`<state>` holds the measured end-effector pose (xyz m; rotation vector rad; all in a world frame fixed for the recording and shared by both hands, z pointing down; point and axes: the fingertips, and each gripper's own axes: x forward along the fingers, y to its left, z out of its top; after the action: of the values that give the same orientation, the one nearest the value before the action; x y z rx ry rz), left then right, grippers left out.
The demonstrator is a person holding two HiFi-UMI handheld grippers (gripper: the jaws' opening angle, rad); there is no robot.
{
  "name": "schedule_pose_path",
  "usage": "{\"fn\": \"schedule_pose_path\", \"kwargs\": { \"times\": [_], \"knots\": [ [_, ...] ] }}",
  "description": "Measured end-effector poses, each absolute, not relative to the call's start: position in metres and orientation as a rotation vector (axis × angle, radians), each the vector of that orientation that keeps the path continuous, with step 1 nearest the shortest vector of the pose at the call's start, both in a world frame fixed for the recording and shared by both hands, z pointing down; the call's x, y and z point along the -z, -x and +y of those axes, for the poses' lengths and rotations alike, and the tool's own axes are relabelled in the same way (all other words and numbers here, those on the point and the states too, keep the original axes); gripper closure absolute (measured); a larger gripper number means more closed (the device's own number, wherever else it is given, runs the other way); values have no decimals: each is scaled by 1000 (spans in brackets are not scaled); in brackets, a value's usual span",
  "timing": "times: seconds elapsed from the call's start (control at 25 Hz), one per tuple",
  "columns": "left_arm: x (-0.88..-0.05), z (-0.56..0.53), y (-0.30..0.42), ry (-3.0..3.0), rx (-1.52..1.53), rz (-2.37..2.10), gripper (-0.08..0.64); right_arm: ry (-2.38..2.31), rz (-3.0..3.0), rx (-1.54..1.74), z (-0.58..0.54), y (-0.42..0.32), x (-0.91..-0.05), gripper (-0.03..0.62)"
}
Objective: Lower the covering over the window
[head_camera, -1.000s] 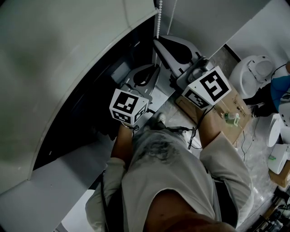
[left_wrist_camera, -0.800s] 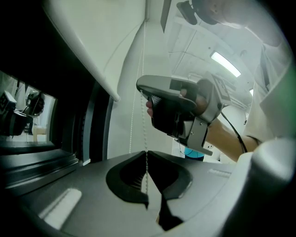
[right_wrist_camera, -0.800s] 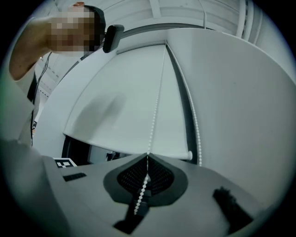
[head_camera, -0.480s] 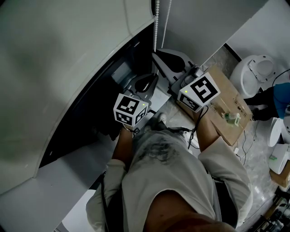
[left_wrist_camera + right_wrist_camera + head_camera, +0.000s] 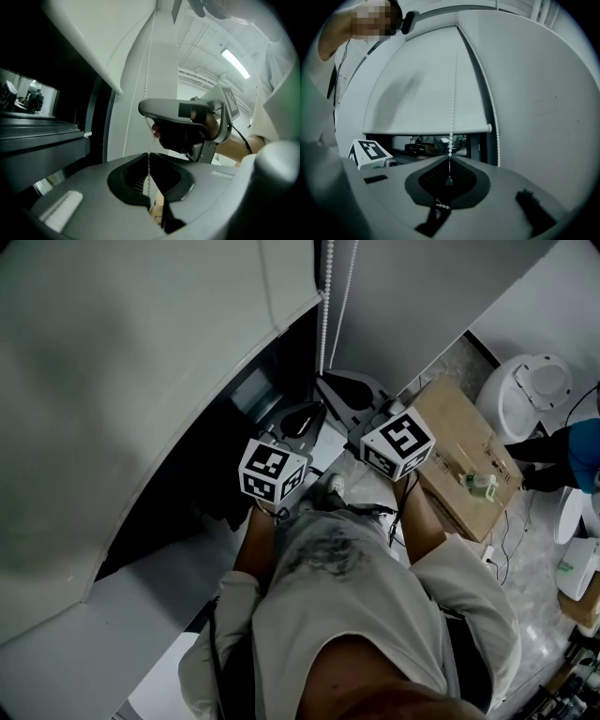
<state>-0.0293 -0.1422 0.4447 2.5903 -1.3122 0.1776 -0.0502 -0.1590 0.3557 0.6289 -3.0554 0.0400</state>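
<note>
Left gripper view showed the left gripper (image 5: 150,177) clamped on the bead chain (image 5: 149,89), which ran straight up out of its closed jaws. The right gripper (image 5: 183,125) sat just above and beyond it, probably on the same strand, though the frame was dim. Right gripper view showed those jaws pinched on the chain too, with a few beads poking out behind. Farther ahead, the roller blind (image 5: 424,84) covered most of the window (image 5: 429,140); its bottom bar hung above a dark uncovered strip. A second strand (image 5: 494,136) hung free to the right.
</note>
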Motion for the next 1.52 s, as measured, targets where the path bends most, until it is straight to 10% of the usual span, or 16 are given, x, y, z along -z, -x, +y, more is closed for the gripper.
{"fn": "schedule_pose_path", "kwargs": {
  "times": [1.52],
  "knots": [
    [-259,-164,50,-2844,265,-1488,453,-584,-2976,5,-136,62,-389,575]
  ]
}}
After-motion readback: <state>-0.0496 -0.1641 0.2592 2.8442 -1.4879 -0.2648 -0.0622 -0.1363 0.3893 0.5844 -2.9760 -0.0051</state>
